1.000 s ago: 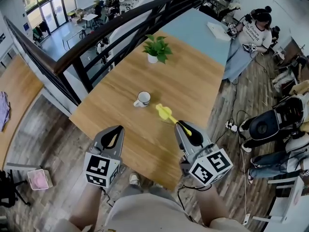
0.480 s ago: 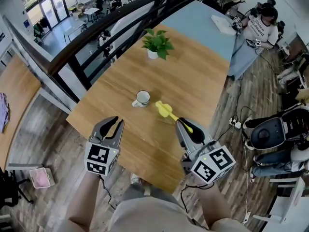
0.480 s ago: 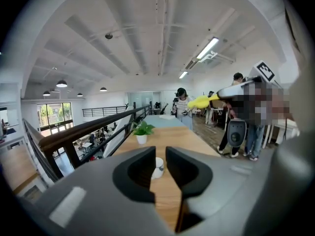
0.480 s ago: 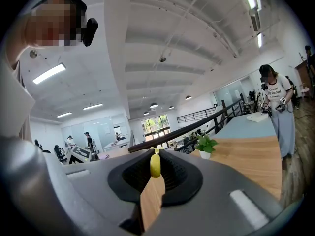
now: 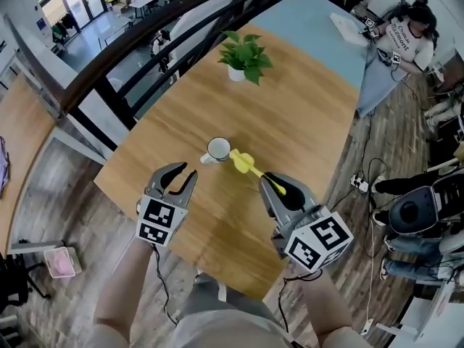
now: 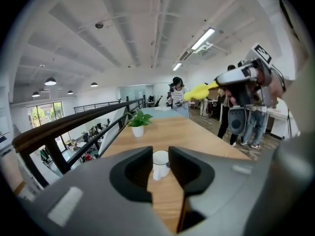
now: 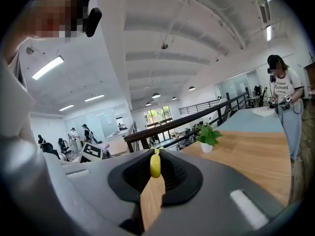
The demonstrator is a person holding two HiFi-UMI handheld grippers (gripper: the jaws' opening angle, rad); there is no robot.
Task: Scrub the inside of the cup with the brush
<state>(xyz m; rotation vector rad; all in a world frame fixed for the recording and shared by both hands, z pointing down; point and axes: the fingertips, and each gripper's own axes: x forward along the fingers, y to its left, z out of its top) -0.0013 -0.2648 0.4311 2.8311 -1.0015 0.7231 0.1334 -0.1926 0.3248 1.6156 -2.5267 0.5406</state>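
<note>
A white cup [image 5: 217, 149] stands upright on the wooden table [image 5: 304, 122], its handle toward the left. My right gripper [image 5: 280, 188] is shut on the handle of a yellow brush [image 5: 245, 164]; the brush head hangs just right of the cup's rim, above the table. In the right gripper view the yellow handle [image 7: 155, 165] is pinched between the jaws. My left gripper [image 5: 185, 174] has just been opening and stands open with nothing between its jaws, short of the cup. In the left gripper view the cup [image 6: 160, 164] shows beyond the gap, apart from the fingers.
A potted green plant [image 5: 245, 55] stands farther back on the table. A black railing [image 5: 145, 42] runs along the table's left side. A blue table [image 5: 319, 27] adjoins at the back, with a person [image 5: 413, 42] beside it. Chairs and bags [image 5: 420, 216] sit at right.
Both grippers have moved forward and down toward the cup. The left jaws went from shut to open. The brush head now sits close beside the cup's rim.
</note>
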